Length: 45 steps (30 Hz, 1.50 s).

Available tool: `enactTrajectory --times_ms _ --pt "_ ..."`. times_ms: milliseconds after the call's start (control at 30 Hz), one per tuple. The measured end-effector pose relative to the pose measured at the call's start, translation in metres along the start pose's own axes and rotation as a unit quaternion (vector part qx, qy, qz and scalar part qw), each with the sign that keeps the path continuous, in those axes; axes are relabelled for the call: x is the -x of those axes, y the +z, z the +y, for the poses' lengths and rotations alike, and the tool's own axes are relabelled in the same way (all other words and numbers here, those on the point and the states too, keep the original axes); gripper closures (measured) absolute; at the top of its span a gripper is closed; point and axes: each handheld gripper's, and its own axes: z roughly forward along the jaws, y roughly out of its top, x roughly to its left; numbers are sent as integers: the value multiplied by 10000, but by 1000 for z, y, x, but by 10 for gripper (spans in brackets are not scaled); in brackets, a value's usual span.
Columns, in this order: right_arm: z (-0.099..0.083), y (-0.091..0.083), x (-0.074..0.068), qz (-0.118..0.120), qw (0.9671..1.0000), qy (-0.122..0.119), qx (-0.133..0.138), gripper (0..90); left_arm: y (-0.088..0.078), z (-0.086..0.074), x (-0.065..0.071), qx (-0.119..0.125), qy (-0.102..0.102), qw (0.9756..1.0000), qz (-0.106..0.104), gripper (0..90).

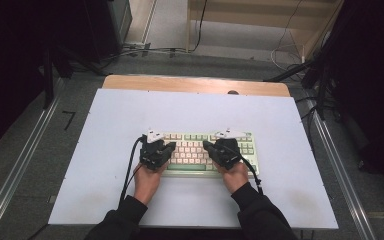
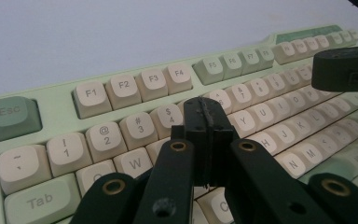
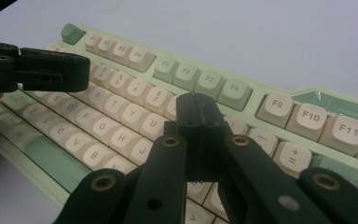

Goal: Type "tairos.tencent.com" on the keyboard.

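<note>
High view: a pale green mechanical keyboard with cream keycaps [image 1: 200, 150] is seen lying on a white sheet [image 1: 105, 165] that covers a wooden table [image 1: 195, 83], slightly toward the person's side of the sheet's middle. At the left of the frame, the left gripper [image 1: 167, 147], black and held in the person's left hand [image 1: 146, 181], is poised over the keyboard's left end, its tips angled inward toward the middle keys. At the right, the right gripper [image 1: 207, 146] is held in the right hand [image 1: 236, 175] over the keyboard's right half, angled inward likewise, so that the two sets of tips are near each other above the central keys.

In the left gripper view, the left gripper's [image 2: 208, 112] jaws are pressed together with nothing between them, set above the number row near the "4" key; whether the tips touch a key cannot be told. The right gripper's tip is seen at the upper right edge. In the right gripper view, the right gripper's [image 3: 196, 105] jaws are likewise clenched on nothing, above the keys to the right of "U", with the left gripper [image 3: 81, 72] seen farther off at the left.
</note>
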Motion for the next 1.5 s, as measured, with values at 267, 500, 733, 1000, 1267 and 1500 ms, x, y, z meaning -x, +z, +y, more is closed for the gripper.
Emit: enactTrajectory --times_ms 267,500,733,1000,1267,1500 --pt "-1 0 0 -14 10000 -19 -22 878 -5 -1 -1 30 -9 10000 -5 900" --pt "-1 1 0 -20 10000 -11 -20 878 -9 -1 -3 61 -30 10000 15 900" --pt "-1 2 1 -42 10000 -32 -50 878 -11 -3 -5 68 -71 9999 38 900" --pt "-3 3 1 -63 9999 -24 -75 878 -13 -5 -8 43 -65 9999 73 900" --pt "-4 3 2 -78 9999 -8 -80 878 -17 -7 -12 56 -122 9999 76 900" --pt "-5 3 3 -74 9999 -15 -93 878 -18 -7 -15 58 -141 9998 101 900"
